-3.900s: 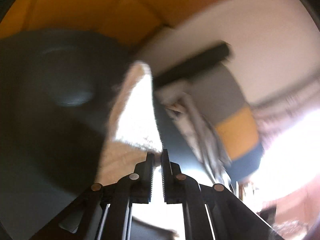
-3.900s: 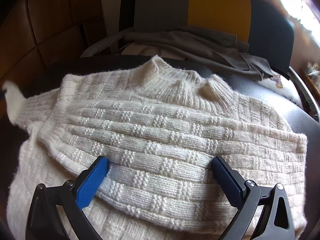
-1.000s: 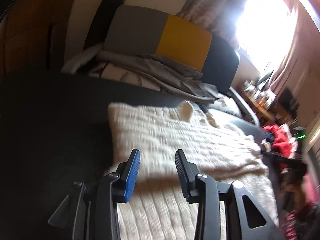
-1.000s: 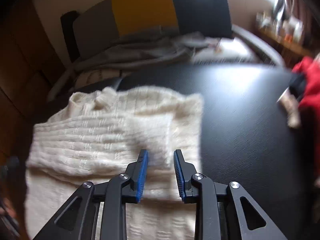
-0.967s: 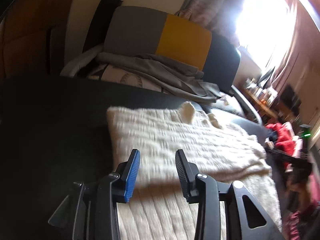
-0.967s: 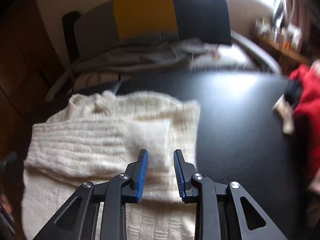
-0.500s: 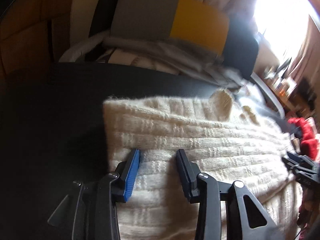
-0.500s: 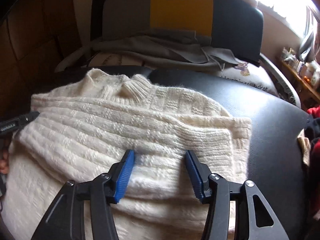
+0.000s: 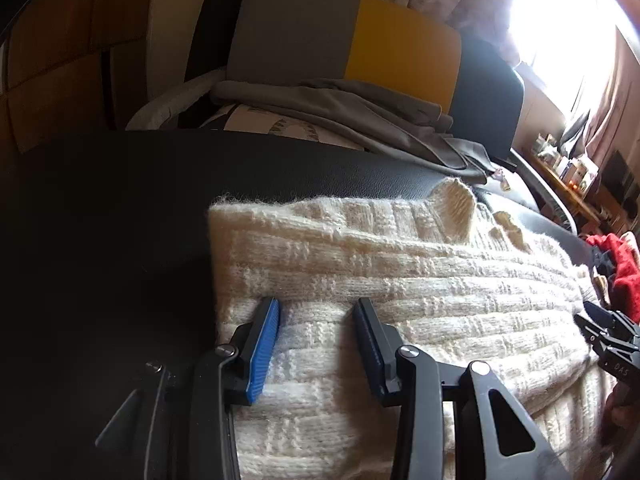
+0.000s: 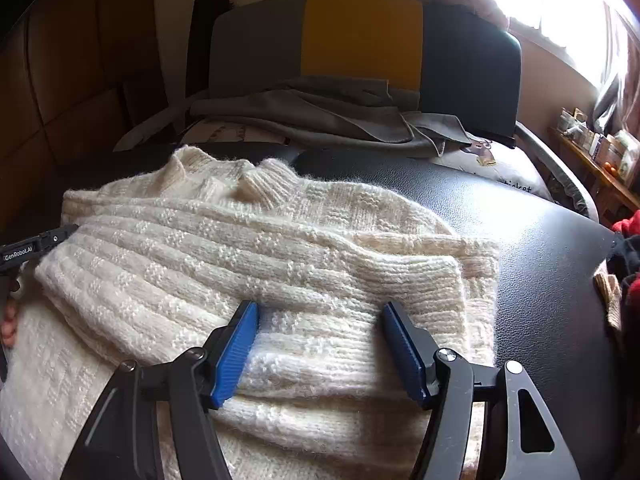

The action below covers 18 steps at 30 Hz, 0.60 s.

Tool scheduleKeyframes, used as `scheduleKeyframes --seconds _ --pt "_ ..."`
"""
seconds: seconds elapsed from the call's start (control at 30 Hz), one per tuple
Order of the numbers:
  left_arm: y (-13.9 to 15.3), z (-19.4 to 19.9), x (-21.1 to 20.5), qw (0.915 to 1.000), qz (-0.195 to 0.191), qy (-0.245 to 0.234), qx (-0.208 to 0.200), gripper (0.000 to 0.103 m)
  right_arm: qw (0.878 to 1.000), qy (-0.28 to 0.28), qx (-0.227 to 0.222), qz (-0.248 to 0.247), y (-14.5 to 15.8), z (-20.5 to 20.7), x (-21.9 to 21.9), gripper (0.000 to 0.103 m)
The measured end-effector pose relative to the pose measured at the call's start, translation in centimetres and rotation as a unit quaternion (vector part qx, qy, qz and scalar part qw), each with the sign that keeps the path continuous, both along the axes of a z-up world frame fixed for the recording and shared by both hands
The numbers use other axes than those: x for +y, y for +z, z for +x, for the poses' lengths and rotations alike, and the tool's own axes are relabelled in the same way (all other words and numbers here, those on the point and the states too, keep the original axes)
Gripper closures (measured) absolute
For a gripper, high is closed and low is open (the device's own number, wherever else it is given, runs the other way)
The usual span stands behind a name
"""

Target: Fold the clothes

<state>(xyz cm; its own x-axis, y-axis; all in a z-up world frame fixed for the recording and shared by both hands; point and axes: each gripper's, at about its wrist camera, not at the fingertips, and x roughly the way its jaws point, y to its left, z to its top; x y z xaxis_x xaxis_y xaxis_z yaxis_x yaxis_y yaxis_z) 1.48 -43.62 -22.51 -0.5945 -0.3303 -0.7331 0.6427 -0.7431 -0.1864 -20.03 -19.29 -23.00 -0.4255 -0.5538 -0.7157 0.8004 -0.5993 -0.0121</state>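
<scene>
The left gripper (image 9: 316,310) hangs over the left edge of the cream sweater (image 9: 400,280), its jaws opening, knit under the gap but not pinched. The sweater lies flat on the black table (image 10: 540,248), sleeves folded across. The right gripper (image 10: 320,316) sits over the folded right sleeve, jaws opening, nothing clamped.

1. Cream chunky-knit sweater (image 10: 256,264), ribbed in a basket-weave block pattern.
2. Black leather-look tabletop (image 10: 532,264).
3. Chair back (image 10: 360,40) in grey, mustard-yellow and dark navy panels.
4. Grey crumpled cloth (image 10: 320,116).
5. Red garment (image 9: 616,264) at the tabletop's right edge.
</scene>
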Motion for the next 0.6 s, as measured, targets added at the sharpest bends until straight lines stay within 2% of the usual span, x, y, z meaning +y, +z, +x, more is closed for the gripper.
scheduleKeyframes --seconds 0.1,0.2,0.23,0.27,0.33,0.4,0.43,0.47,0.5,0.6 --pt "1.4 1.0 1.0 0.9994 0.001 0.033 -0.012 0.063 1.0 0.003 -0.011 -0.004 0.1 0.0 0.2 0.036" --pt "1.9 1.7 3.4 0.9996 -0.015 0.016 -0.02 0.061 0.999 0.008 -0.031 -0.008 0.2 -0.4 0.3 0.034" --pt "1.9 1.9 4.1 0.9992 -0.027 0.012 -0.029 0.061 0.999 0.011 -0.039 -0.01 0.2 -0.5 0.3 0.029" --pt "1.9 2.2 4.8 0.9985 -0.038 0.008 -0.038 0.061 0.998 0.021 -0.061 -0.012 0.4 -0.8 0.4 0.02" --pt "2.0 2.8 6.0 0.998 -0.046 0.002 -0.044 0.061 0.993 0.035 -0.112 -0.009 1.5 -1.4 0.6 0.014" --pt "1.5 3.4 6.5 0.9979 -0.038 -0.001 -0.052 0.059 0.991 0.027 -0.122 -0.047 3.0 -1.1 2.1 0.013" --pt "0.8 3.6 6.9 0.9969 -0.041 -0.003 -0.067 0.058 0.988 0.021 -0.136 -0.069 3.4 -1.0 3.2 0.011" --pt "0.2 3.9 7.1 0.9962 -0.045 -0.004 -0.074 0.056 0.985 0.014 -0.148 -0.089 3.7 -0.9 4.3 0.005" --pt "0.1 4.1 7.2 0.9965 -0.046 -0.003 -0.07 0.056 0.986 0.008 -0.151 -0.075 3.0 -0.8 4.9 0.0" --pt "0.4 4.3 7.3 0.9961 -0.039 0.003 -0.079 0.056 0.986 -0.015 -0.162 -0.027 0.6 -0.6 6.7 0.0"
